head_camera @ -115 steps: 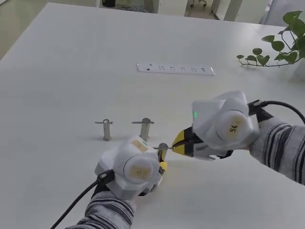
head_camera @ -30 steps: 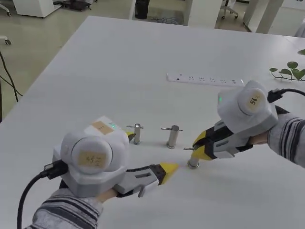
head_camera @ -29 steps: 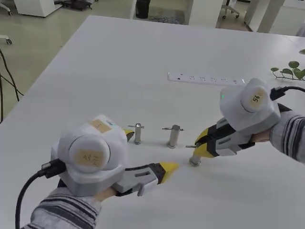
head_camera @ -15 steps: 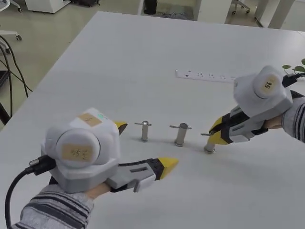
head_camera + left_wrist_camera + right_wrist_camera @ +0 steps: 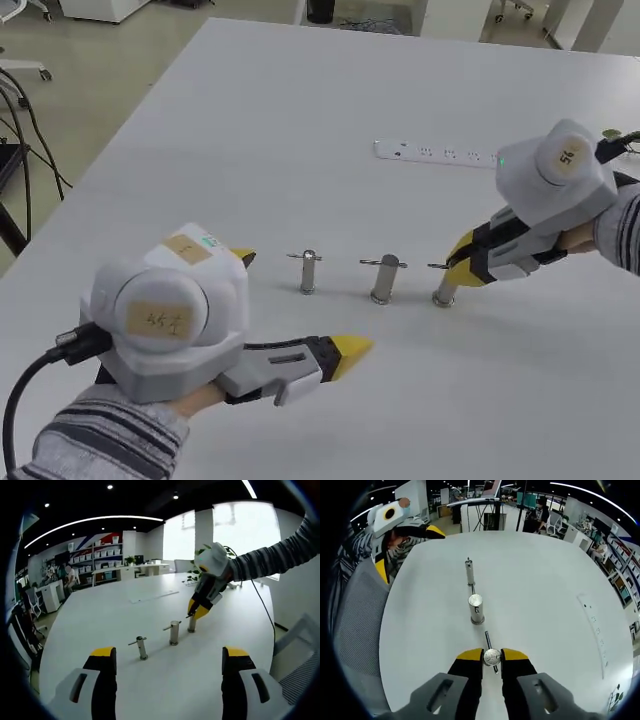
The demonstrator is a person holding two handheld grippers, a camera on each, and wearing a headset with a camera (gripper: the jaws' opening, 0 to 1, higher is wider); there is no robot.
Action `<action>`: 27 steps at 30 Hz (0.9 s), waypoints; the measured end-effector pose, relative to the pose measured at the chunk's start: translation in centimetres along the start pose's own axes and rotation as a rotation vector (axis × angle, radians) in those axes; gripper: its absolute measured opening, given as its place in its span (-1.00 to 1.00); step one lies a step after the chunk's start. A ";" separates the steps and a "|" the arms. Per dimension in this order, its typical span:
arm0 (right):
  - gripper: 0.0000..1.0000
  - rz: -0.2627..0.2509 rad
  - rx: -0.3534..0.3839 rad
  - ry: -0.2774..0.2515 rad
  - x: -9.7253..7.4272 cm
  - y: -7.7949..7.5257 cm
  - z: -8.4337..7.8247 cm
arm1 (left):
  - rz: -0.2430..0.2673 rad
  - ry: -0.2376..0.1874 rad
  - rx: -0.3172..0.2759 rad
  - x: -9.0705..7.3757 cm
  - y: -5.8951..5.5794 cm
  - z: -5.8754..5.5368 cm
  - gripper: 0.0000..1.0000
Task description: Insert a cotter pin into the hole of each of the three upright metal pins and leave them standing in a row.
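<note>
Tabletop [image 5: 250, 120] white under metal pins [image 5: 384, 281], office shelving [image 5: 95, 555] beyond.

Shiny bare-metal pins [image 5: 383, 283], smooth matt tabletop [image 5: 300, 130], striped cloth sleeve [image 5: 100, 442], plastic power strip [image 5: 430, 153]

Your right gripper [image 5: 458, 265] carries a round tan sticker [image 5: 568, 156] handwritten "56". On your left gripper [image 5: 302, 302], the round sticker [image 5: 155, 319] begins "45"; its last mark is unclear. The smaller tag [image 5: 190, 247] is illegible.
</note>
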State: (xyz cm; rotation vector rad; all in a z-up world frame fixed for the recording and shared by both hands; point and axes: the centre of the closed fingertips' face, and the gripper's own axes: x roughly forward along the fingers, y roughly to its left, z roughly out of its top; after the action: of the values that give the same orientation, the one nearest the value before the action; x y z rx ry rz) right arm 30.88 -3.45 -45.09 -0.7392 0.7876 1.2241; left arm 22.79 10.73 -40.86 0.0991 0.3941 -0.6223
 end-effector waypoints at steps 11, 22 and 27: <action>-0.83 0.041 0.016 0.005 0.0 0.3 0.0 | 0.006 0.010 -0.014 -0.1 0.3 -0.2 0.74; -0.79 0.013 0.019 -0.020 0.0 0.3 0.3 | 0.006 0.020 -0.022 0.0 0.3 -0.4 0.79; -0.50 -0.028 -0.001 -0.033 -0.4 -0.2 0.6 | 0.014 0.015 -0.035 -0.3 0.7 -0.3 0.83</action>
State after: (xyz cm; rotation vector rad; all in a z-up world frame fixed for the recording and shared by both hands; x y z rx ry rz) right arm 31.07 -3.16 -44.41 -0.7269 0.7477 1.2086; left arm 22.90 11.47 -41.05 0.0736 0.4187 -0.6006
